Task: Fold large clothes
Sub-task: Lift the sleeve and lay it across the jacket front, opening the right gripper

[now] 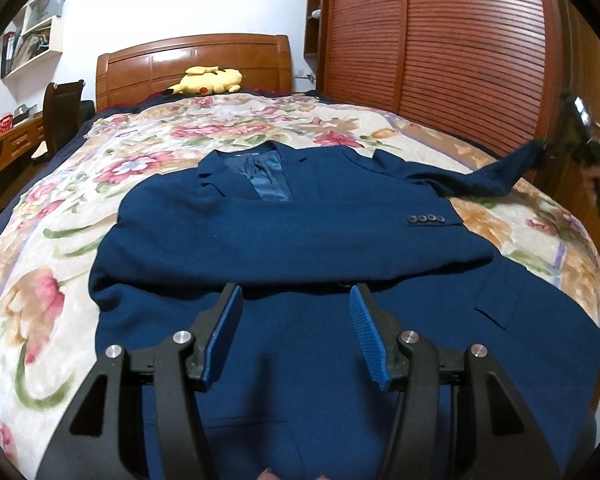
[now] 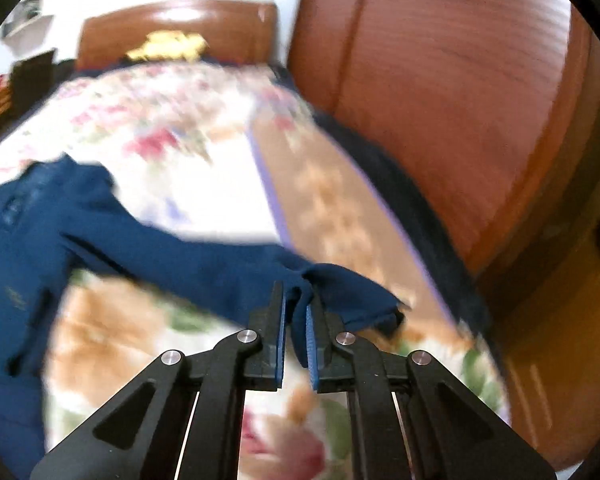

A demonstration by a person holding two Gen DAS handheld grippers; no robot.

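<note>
A small label inside the collar is showing, too small to read. The navy woven suit jacket (image 1: 300, 240) is lying flat on the floral quilt (image 1: 60, 280), collar pointing away from the left gripper (image 1: 296, 300), which is hovering open above its hem. The right gripper (image 2: 296, 300) is clamping the sleeve (image 2: 220, 264) cuff, stretched sideways.

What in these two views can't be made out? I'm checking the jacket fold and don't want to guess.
- Jacket hem: left wrist view, cut off by the bottom edge and covered by the left hand-held gripper.
- Sleeve cuff: right wrist view, motion blur; buttons unreadable. The right hand-held gripper is shut on it.
- Collar label: left wrist view, too small to read.
</note>
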